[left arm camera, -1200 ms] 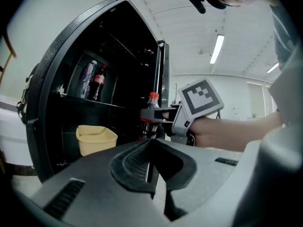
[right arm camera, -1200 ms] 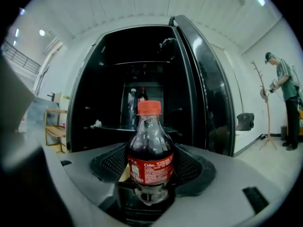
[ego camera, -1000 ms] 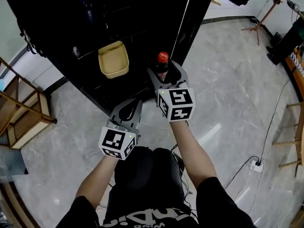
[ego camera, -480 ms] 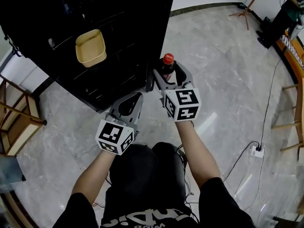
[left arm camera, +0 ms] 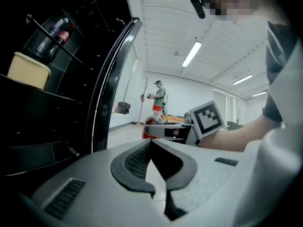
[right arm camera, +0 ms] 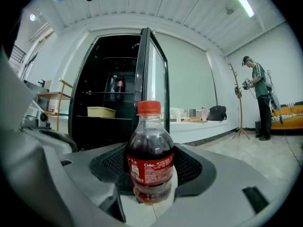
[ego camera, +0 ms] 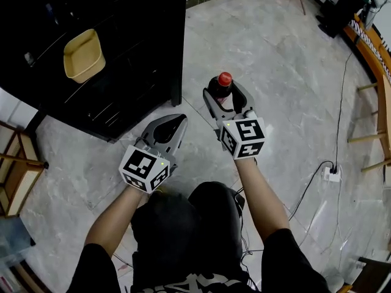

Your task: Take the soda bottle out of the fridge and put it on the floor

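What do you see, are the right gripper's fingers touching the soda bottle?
Touching. The right gripper view shows the right gripper with its fingers pressed against both sides of the soda bottle, closed on its labelled body.

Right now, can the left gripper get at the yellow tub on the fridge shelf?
Probably yes. The fridge stands open, and nothing sits between the left gripper and the yellow tub. The right gripper, holding the bottle, is off to the other side. The left jaws are together, so they'd need opening first.
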{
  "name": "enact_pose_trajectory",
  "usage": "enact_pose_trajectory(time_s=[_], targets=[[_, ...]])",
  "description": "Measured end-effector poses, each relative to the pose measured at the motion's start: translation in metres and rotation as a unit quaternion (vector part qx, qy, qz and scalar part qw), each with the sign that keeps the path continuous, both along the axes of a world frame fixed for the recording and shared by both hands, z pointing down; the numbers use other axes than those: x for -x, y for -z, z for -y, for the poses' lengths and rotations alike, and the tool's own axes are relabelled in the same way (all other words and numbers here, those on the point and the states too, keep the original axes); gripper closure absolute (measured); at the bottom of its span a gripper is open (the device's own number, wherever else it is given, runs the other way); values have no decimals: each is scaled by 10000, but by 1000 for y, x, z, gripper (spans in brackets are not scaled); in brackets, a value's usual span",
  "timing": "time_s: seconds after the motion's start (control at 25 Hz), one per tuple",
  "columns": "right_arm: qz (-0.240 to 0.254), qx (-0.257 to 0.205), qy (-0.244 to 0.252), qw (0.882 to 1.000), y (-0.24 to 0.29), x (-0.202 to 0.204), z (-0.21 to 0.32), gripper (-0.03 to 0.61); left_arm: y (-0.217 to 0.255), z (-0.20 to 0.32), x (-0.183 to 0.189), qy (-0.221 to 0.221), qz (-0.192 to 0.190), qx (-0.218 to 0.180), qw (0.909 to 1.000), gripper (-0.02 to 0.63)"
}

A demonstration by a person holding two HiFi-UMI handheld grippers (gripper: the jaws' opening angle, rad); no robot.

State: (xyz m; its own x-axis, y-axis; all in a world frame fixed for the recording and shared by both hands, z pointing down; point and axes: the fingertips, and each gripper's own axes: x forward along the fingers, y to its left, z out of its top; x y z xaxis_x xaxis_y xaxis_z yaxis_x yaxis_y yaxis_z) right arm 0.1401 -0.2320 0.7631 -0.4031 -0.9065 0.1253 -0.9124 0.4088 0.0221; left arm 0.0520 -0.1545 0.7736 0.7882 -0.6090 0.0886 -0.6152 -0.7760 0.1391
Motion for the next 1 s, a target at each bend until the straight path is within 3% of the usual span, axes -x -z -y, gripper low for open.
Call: enact_pose_trajectory(time_s=[0.44,0.72,1.0], targets=[[277,247,-241,9990,-125,-36,-22,268,-100,-22,-11,-456,144,323,9983,606],[357,495,-250,9978,-199,-37,-25,268,-138,-22,-15,-541,-2,527,9971,606],[346,688,-228,9968,-261,-32,-25,267,-177,-24,-28,-781,184,622,9948,606]])
